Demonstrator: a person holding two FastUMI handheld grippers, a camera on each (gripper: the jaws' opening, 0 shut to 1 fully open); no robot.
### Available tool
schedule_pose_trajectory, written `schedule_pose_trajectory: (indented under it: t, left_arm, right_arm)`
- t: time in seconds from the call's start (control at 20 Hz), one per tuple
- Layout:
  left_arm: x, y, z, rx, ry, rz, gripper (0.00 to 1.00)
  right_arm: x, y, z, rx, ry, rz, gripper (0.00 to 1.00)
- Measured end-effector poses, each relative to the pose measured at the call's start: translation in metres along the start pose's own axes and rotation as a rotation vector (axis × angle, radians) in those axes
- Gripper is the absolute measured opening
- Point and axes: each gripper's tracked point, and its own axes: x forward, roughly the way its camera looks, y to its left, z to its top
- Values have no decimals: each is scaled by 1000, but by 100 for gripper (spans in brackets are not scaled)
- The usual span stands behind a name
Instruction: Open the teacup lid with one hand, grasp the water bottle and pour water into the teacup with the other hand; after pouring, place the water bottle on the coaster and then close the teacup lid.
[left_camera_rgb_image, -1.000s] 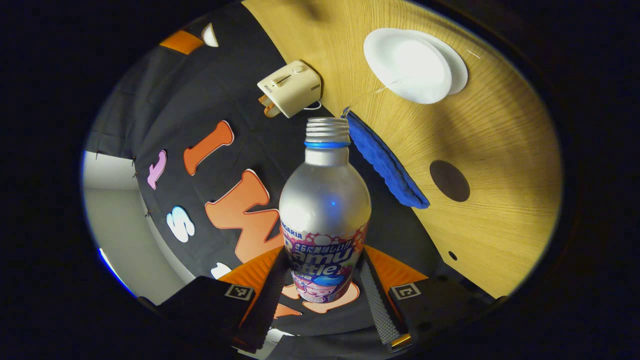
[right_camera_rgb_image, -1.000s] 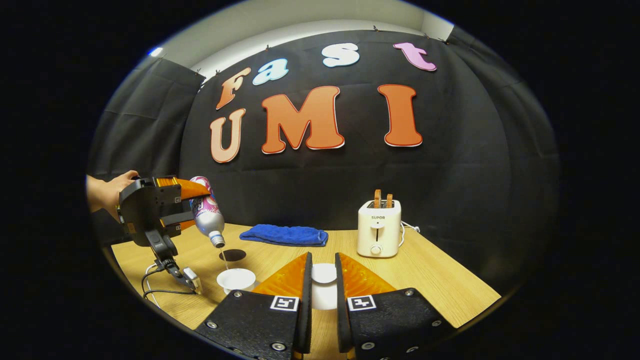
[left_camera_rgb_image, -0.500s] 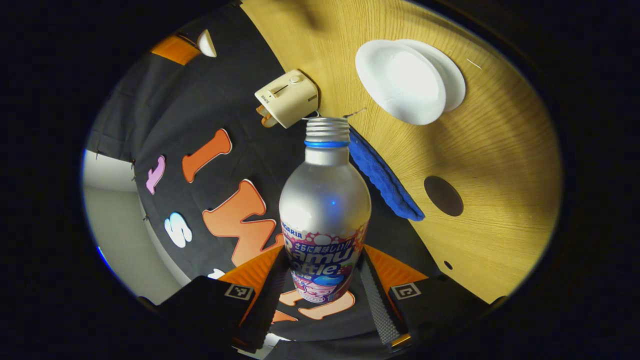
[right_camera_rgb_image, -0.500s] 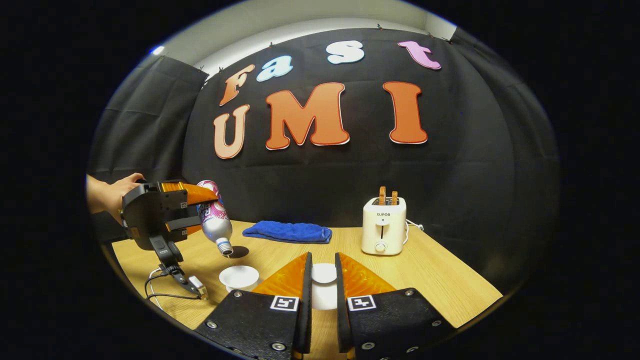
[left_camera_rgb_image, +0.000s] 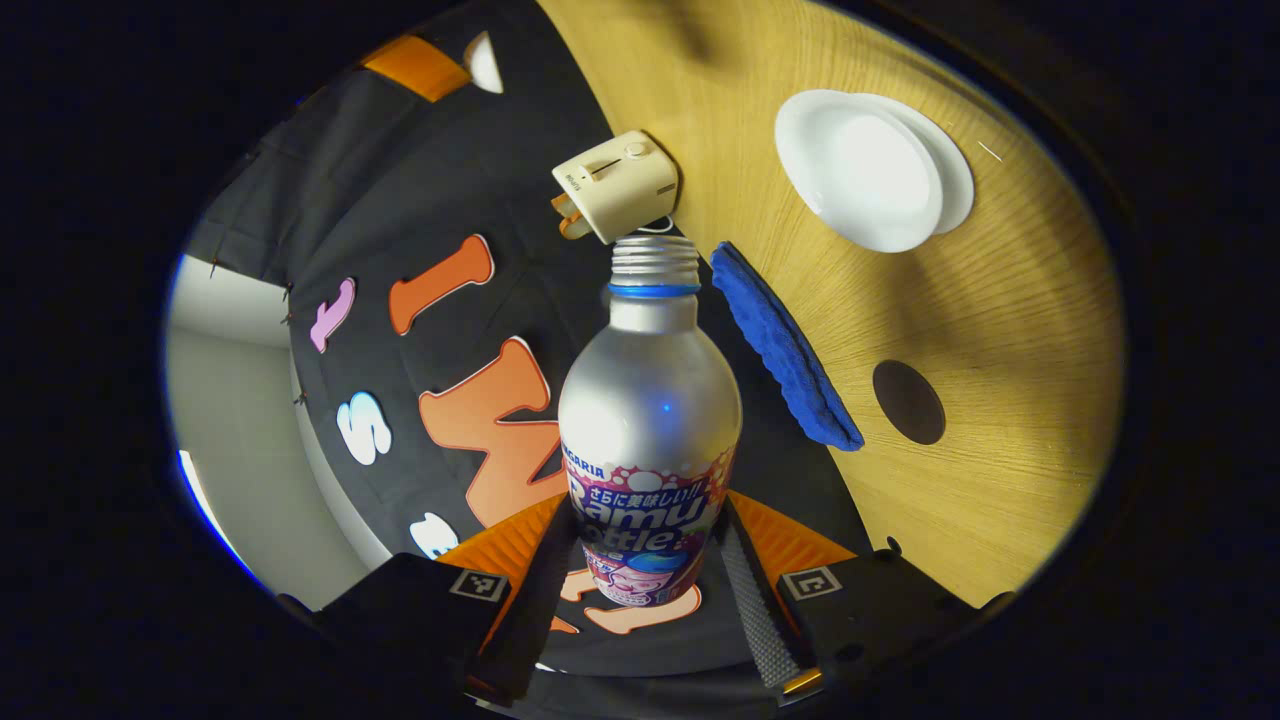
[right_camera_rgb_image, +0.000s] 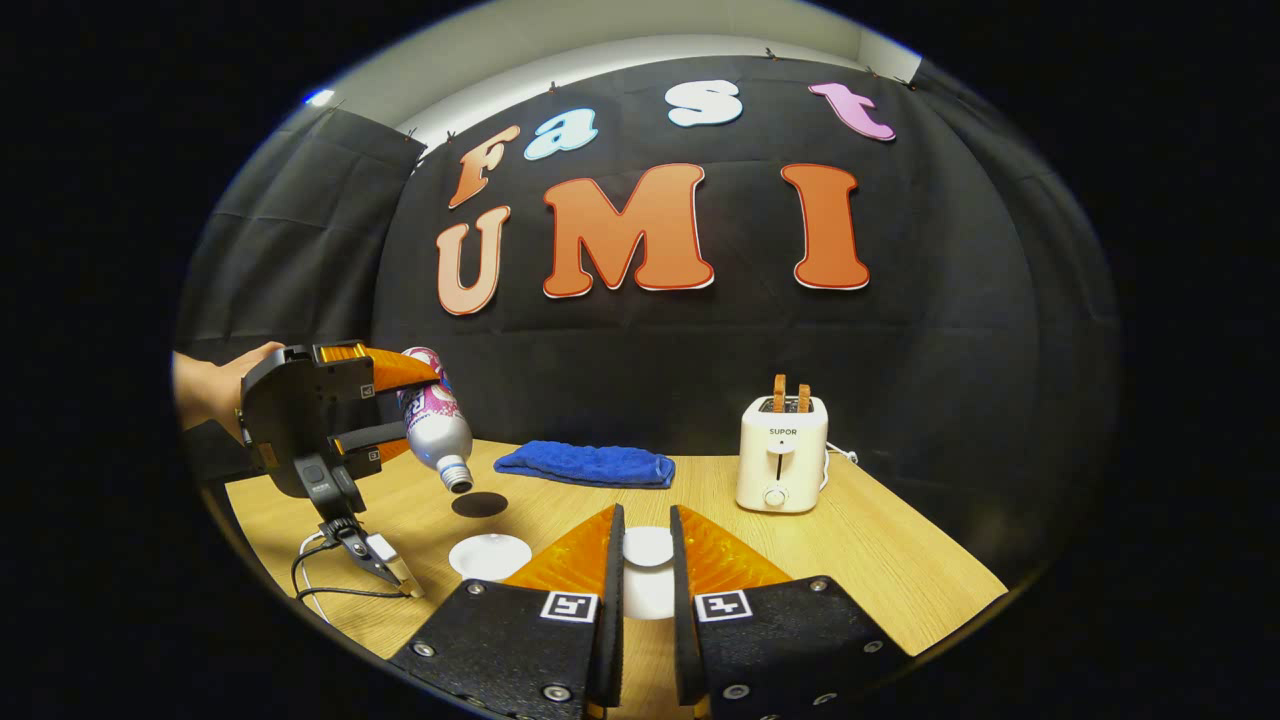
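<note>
My left gripper (left_camera_rgb_image: 645, 525) is shut on a silver water bottle (left_camera_rgb_image: 650, 410) with a printed label and no cap. In the right gripper view the left gripper (right_camera_rgb_image: 412, 408) holds the bottle (right_camera_rgb_image: 437, 432) tilted, mouth down and to the right, above the dark round coaster (right_camera_rgb_image: 479, 505). No water is running from it. The white teacup (right_camera_rgb_image: 490, 556) stands open on the wooden table, just in front of the coaster. In the left gripper view the teacup (left_camera_rgb_image: 862, 168) sits beyond the coaster (left_camera_rgb_image: 908, 402). My right gripper (right_camera_rgb_image: 645, 515) is shut on the white teacup lid (right_camera_rgb_image: 648, 548), held above the table.
A blue towel (right_camera_rgb_image: 588, 465) lies folded at the back of the table (right_camera_rgb_image: 880, 570). A cream toaster (right_camera_rgb_image: 781, 454) with toast in it stands at the back right. A hand (right_camera_rgb_image: 215, 385) holds the left gripper, and a cable (right_camera_rgb_image: 320, 585) trails from it.
The water stream has stopped. The left gripper has raised the bottle's mouth and carried it back from over the teacup to above the coaster. The right gripper has kept hold of the lid.
</note>
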Motion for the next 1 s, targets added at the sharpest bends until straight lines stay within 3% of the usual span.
schedule_pose_trajectory:
  t: [0.1, 0.15, 0.2, 0.3, 0.35, 0.4, 0.5, 0.55, 0.6, 0.65, 0.9, 0.95, 1.0]
  left_arm:
    - [-2, 9, -3, -93, -6, 34, 81]
    - [-2, 14, -7, -146, -2, 56, 88]
    - [-3, 23, -12, -197, 7, 85, 80]
    - [-4, 37, -20, -310, 15, 136, 84]
    - [-5, 41, -26, -366, 24, 153, 80]
    - [-7, 44, -29, -417, 30, 169, 84]
    - [-9, 50, -40, -525, 50, 213, 79]
    - [-8, 51, -45, -588, 62, 230, 83]
    - [0, 52, -50, -662, 80, 240, 88]
    - [3, 51, -54, -729, 99, 246, 83]
    - [18, 38, -73, -1026, 161, 250, 83]
    - [18, 37, -74, -1086, 171, 253, 79]
    - [18, 35, -74, -1145, 175, 260, 83]
  right_arm:
    - [0, 4, 3, -12, -6, 6, 21]
    - [1, 7, 4, -16, -7, 10, 21]
    - [3, 10, 5, -17, -8, 15, 22]
    - [6, 14, 3, -21, -4, 23, 22]
    - [8, 16, 2, -21, 0, 26, 22]
    - [10, 19, 1, -18, 4, 29, 21]
    - [13, 25, -1, -19, 11, 36, 21]
    - [14, 27, -1, -22, 12, 39, 22]
    - [15, 29, -1, -24, 12, 43, 22]
    - [16, 31, -1, -25, 13, 47, 22]
    - [24, 39, -2, -25, 16, 61, 22]
    - [25, 40, -2, -24, 17, 59, 22]
    - [27, 42, -2, -24, 19, 63, 22]
